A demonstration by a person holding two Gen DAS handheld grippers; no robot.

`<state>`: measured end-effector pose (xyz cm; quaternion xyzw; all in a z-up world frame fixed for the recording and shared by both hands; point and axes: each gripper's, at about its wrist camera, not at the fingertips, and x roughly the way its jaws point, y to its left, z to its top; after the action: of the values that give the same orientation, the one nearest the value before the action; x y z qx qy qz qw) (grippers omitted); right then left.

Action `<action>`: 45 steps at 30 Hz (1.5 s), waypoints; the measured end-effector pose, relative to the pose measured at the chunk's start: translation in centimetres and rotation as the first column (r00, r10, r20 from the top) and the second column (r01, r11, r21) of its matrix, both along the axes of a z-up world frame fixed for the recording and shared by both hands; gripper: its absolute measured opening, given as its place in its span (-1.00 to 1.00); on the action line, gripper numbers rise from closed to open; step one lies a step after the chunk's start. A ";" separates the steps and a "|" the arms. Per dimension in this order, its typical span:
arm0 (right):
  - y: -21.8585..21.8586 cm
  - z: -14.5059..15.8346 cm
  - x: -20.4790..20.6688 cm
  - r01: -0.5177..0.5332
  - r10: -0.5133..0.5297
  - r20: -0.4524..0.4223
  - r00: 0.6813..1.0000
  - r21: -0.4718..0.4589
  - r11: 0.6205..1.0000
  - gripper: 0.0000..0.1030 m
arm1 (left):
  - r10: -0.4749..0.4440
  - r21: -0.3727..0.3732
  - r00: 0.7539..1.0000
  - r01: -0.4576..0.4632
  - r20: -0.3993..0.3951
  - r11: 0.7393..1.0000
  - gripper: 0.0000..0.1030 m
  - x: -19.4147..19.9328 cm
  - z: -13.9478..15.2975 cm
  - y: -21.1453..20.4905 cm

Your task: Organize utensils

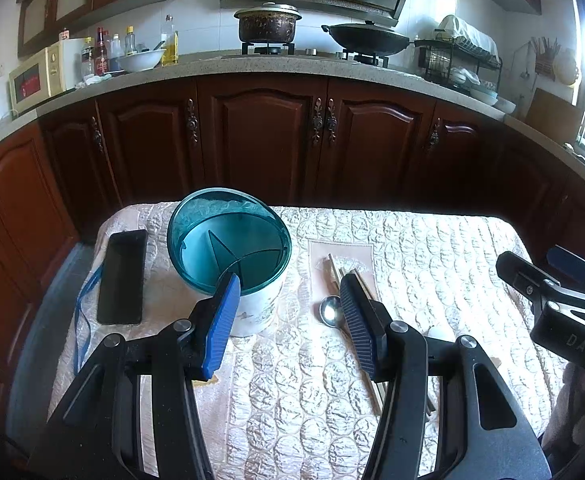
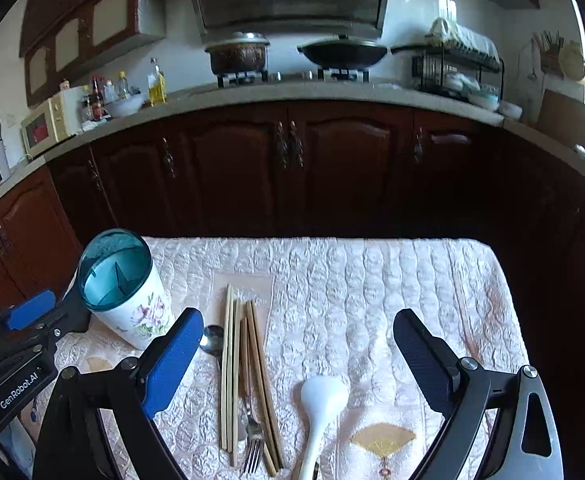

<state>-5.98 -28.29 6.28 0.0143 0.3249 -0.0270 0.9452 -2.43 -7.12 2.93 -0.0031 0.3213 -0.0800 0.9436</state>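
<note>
Left claw (image 1: 288, 296) hovers low over the quilted counter (image 1: 412, 248), spread wide and empty — utensil holder (image 1: 228, 256) right at its left finger, metal spoon (image 1: 330, 310) by its right. Right claw (image 2: 298, 340) gapes empty too — chopsticks (image 2: 230, 368), fork (image 2: 252, 436) and white spoon (image 2: 320, 400) lie between its fingers.

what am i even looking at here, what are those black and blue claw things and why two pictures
Each picture comes from a camera mounted on a hand-held gripper, looking along its two blue-padded fingers. One shows the left gripper, the other the right gripper; both are open and hold nothing. On the quilted table cloth stand a teal-rimmed utensil holder, and beside it lie chopsticks, a fork, a metal spoon and a white ladle. A black tray lies left of the holder.
</note>
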 end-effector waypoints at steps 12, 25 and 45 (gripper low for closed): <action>0.4 -0.3 0.4 -0.016 0.016 -0.022 1.000 -0.017 1.000 0.84 | 0.005 -0.002 1.000 -0.005 -0.001 1.000 0.01 0.2 -0.4 0.1; 0.1 -0.5 0.4 -0.014 0.013 -0.037 0.999 -0.010 1.000 0.84 | 0.011 -0.008 1.000 -0.011 0.001 1.000 0.01 0.0 -0.5 0.3; 0.3 -0.8 0.6 -0.014 0.012 -0.055 0.998 -0.025 1.000 0.84 | 0.021 -0.009 1.000 -0.021 0.003 1.000 0.01 0.0 -0.4 0.2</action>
<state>-5.39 -27.94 5.45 -0.0007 0.3506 -0.0255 0.9362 -2.44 -6.92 2.56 -0.0104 0.3192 -0.0712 0.9449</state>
